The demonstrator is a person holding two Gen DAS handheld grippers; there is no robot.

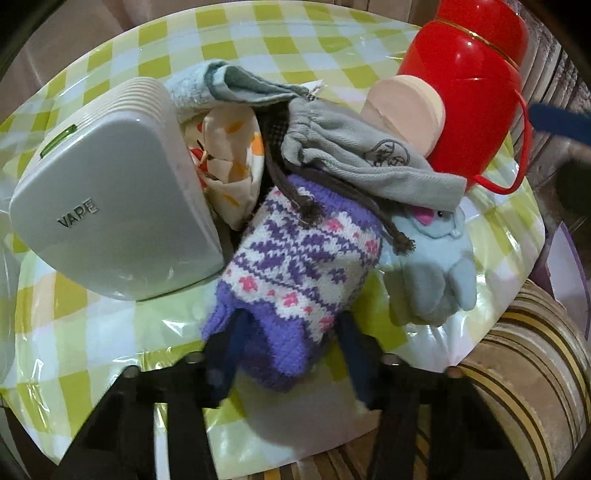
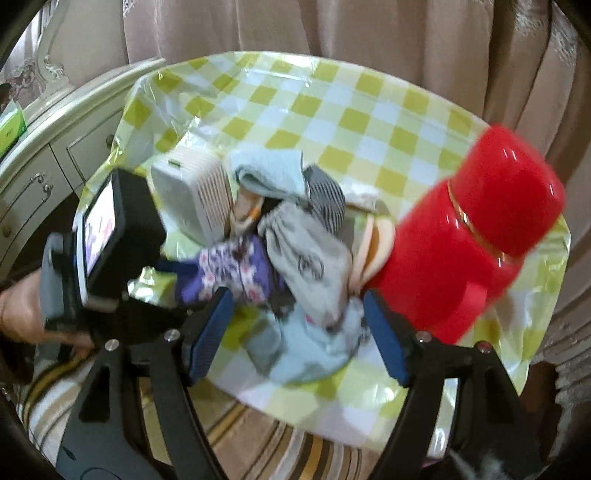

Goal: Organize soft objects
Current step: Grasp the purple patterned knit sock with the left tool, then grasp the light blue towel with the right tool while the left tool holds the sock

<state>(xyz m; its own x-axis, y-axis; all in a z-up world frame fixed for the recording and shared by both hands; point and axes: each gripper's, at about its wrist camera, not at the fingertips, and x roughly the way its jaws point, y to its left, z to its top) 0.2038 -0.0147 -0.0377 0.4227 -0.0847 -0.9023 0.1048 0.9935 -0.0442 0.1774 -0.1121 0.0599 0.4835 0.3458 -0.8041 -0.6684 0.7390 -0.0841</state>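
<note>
Left gripper: nearest item in the left wrist view, jaws narrowed around the near end of a purple knitted mitten with a white, purple and pink pattern; the blue pads sit at either side of the mitten's cuff and appear to press on it. Right gripper: jaws wide, nothing between the pads but air, hovering above a light blue plush toy at the near edge of the pile. Plush toy: lies on the tabletop, just right of the mitten, touching it. Grey drawstring pouch: draped across the far end of the mitten and the head of the plush toy, its brown cords trailing over the mitten. White plastic device, lettered VAPE: rests tilted on the tabletop just left of the mitten. Patterned cream cloth: wedged between the device and the pouch. Light blue towel and grey-green cloth: heaped behind the patterned cloth, at the far side of the pile. Peach-coloured round pads: stacked against a red flask, behind the pouch. Red flask: stands at the right of the pile, red strap hanging at its side. Tabletop: covered in a yellow-green and white checked cloth under clear plastic. A hand grips the left gripper's handle. Beige curtain: behind the tabletop.
</note>
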